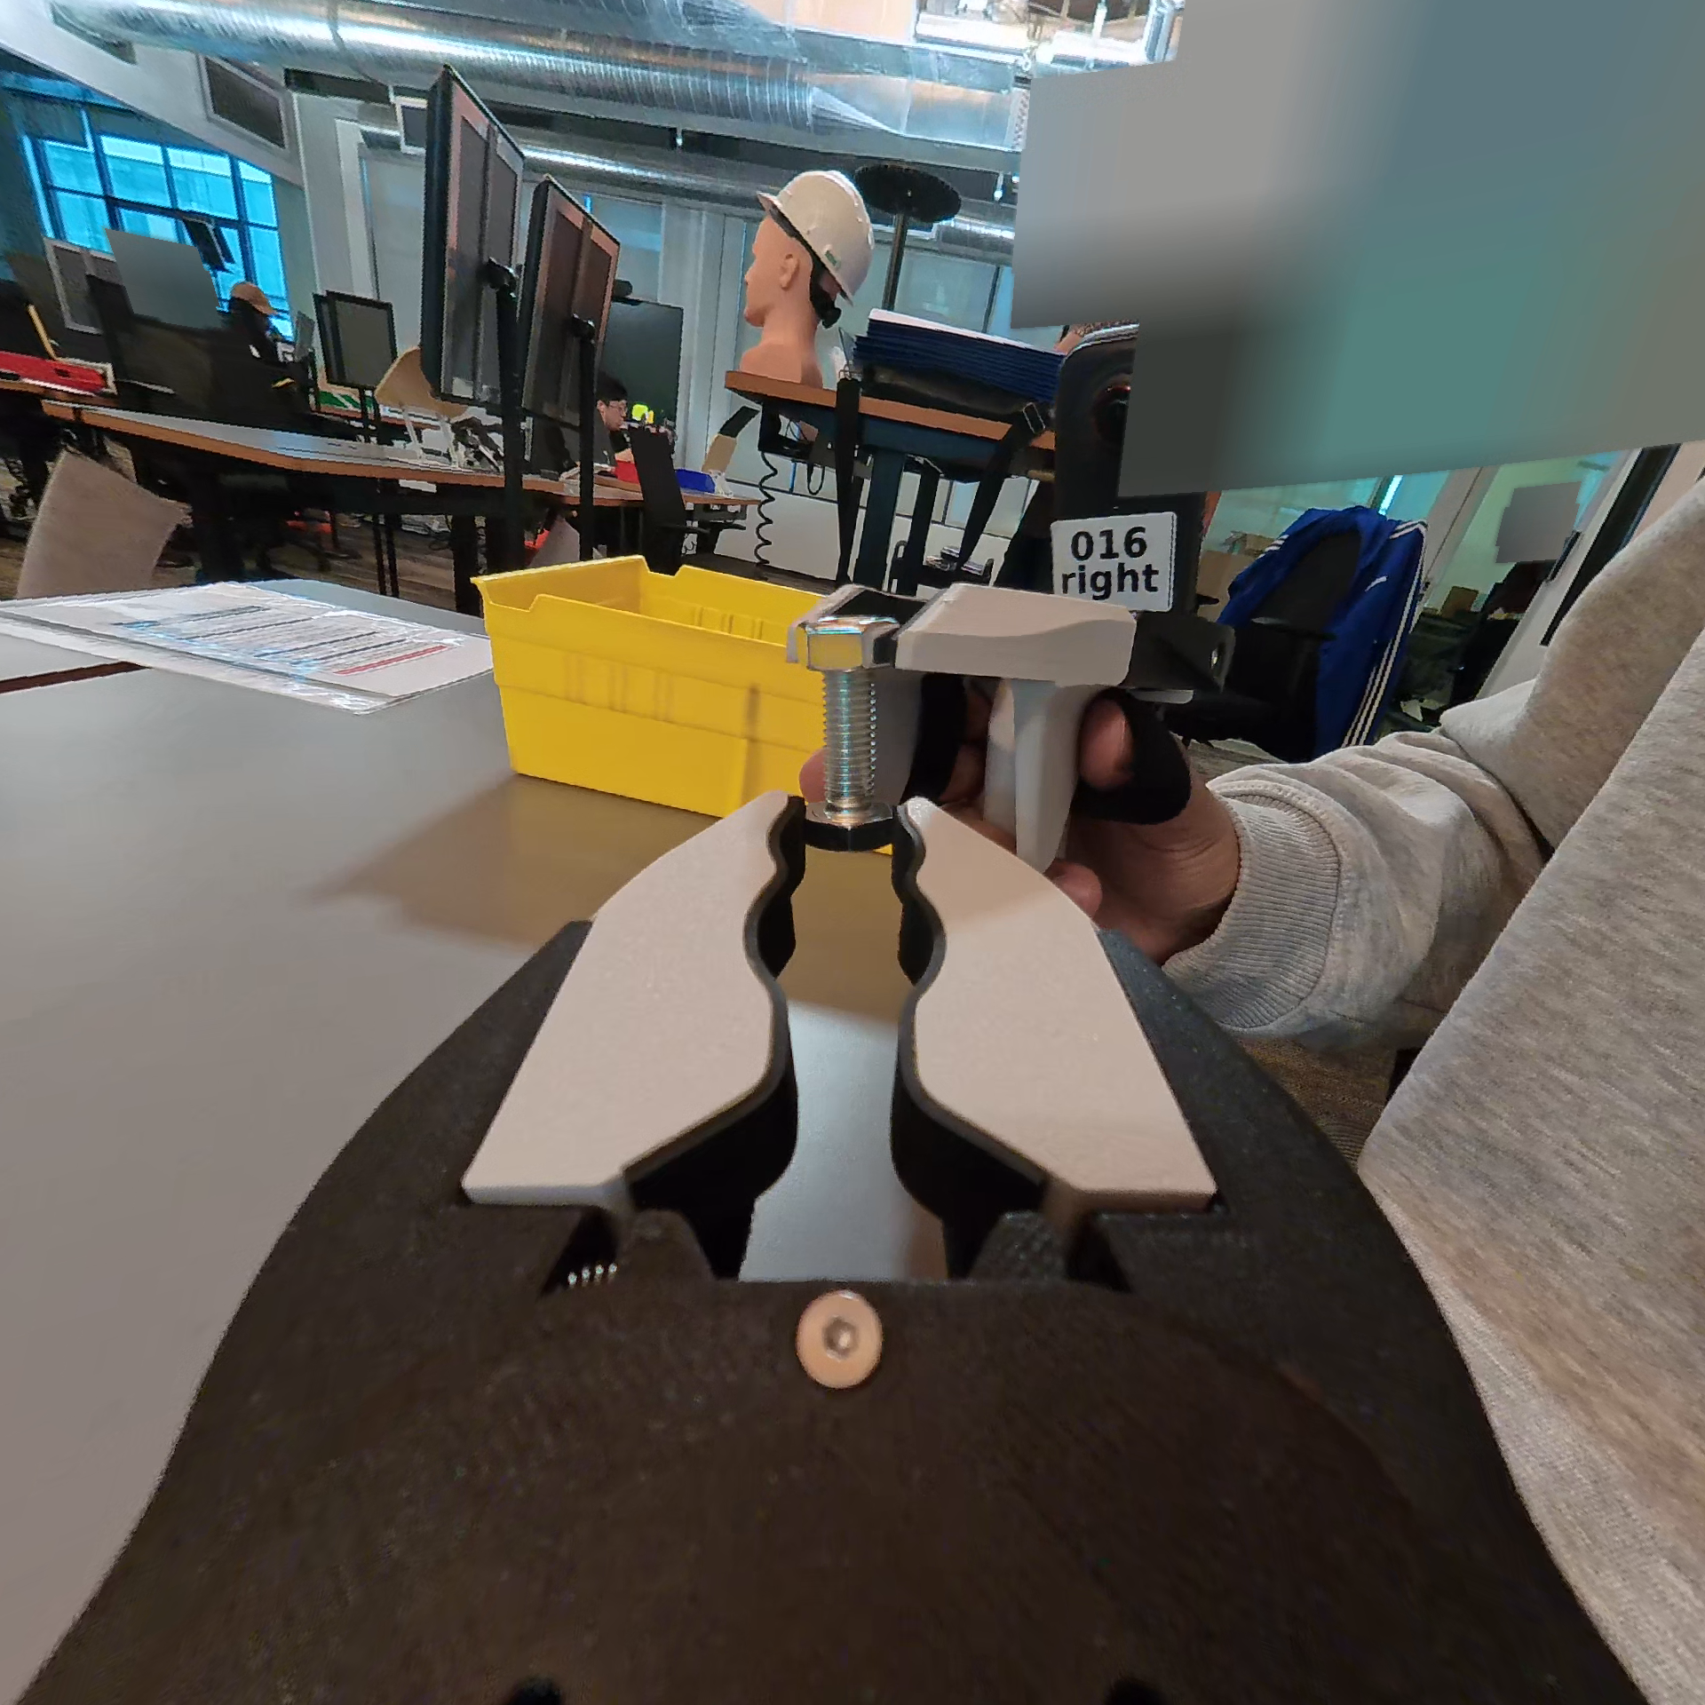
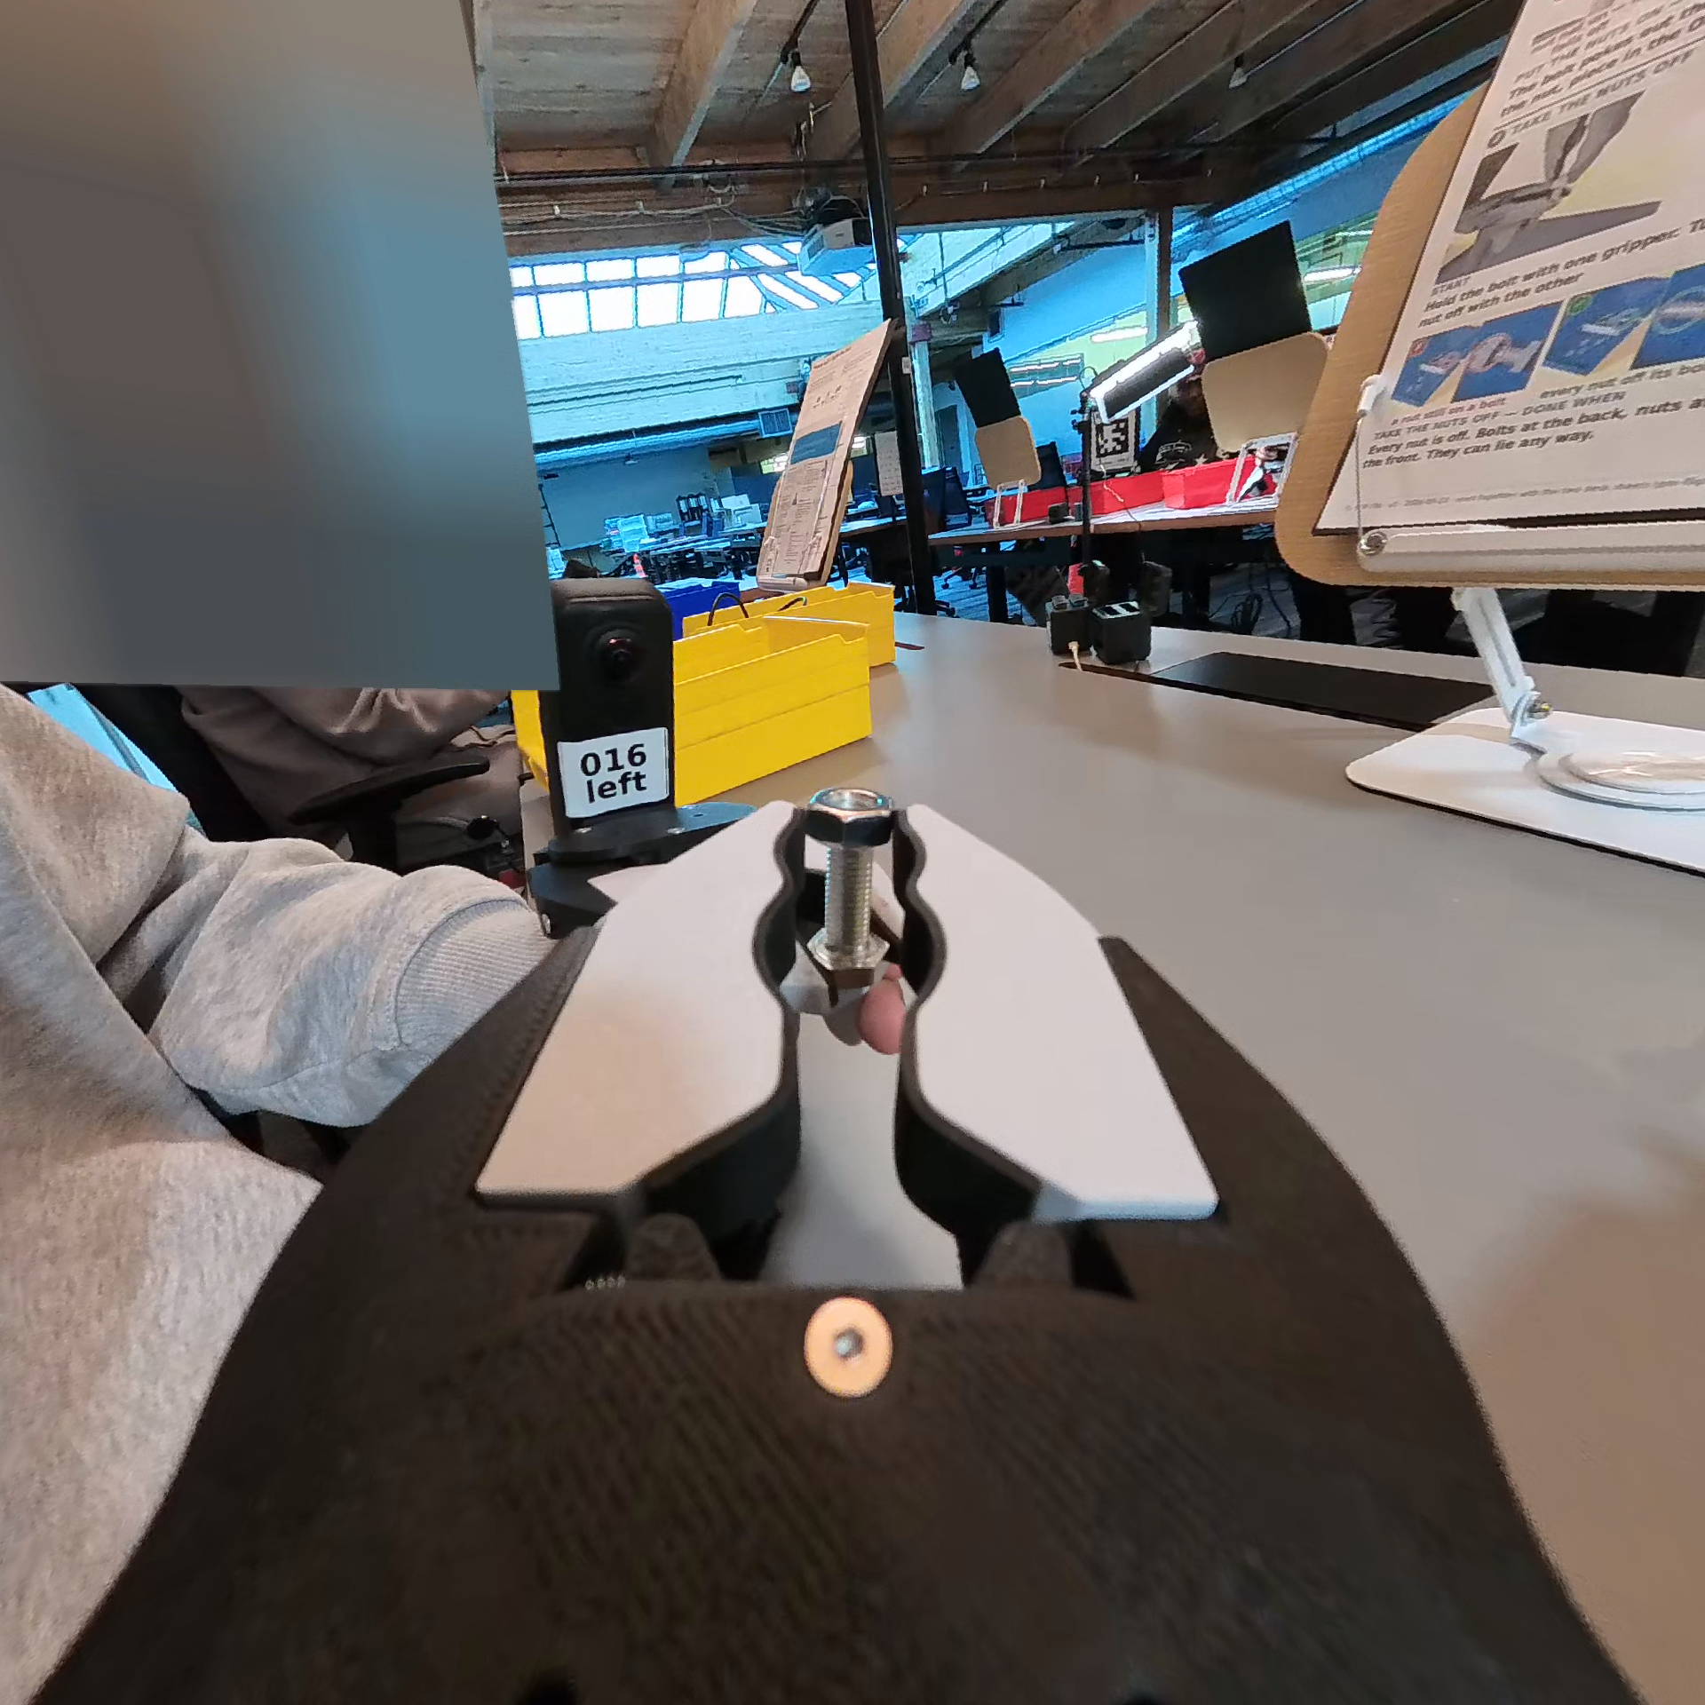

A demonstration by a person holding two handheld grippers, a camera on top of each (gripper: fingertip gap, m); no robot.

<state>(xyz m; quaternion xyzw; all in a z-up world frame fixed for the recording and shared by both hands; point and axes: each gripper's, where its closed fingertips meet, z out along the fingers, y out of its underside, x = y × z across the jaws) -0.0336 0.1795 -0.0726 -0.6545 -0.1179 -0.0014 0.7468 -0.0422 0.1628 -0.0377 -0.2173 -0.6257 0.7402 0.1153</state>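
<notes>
The grey counter (image 1: 231, 876) fills the lower ground of both views, with a laminated sheet (image 1: 249, 637) lying on it at the far left of the left wrist view and a white-based stand carrying an instruction board (image 2: 1513, 304) at the right of the right wrist view. A yellow bin (image 1: 646, 683) stands on the counter just behind the meeting point of the two tools. A grey-sleeved arm (image 1: 1365, 876) reaches in from the right, its hand (image 1: 1135, 830) wrapped round the handle of the right tongs (image 1: 844, 637). Those tongs are pinched on the hex head of a silver bolt (image 1: 851, 729), which hangs upright in the air above the counter with its threaded shank pointing down. The left tongs (image 1: 849, 826) are closed on a hex nut (image 1: 847, 814) threaded on the lower end of that shank. From the right wrist view the bolt (image 2: 849, 886) runs down between the white fingers (image 2: 673, 996), the nut (image 2: 849, 955) below, beside a fingertip (image 2: 881, 1015).
</notes>
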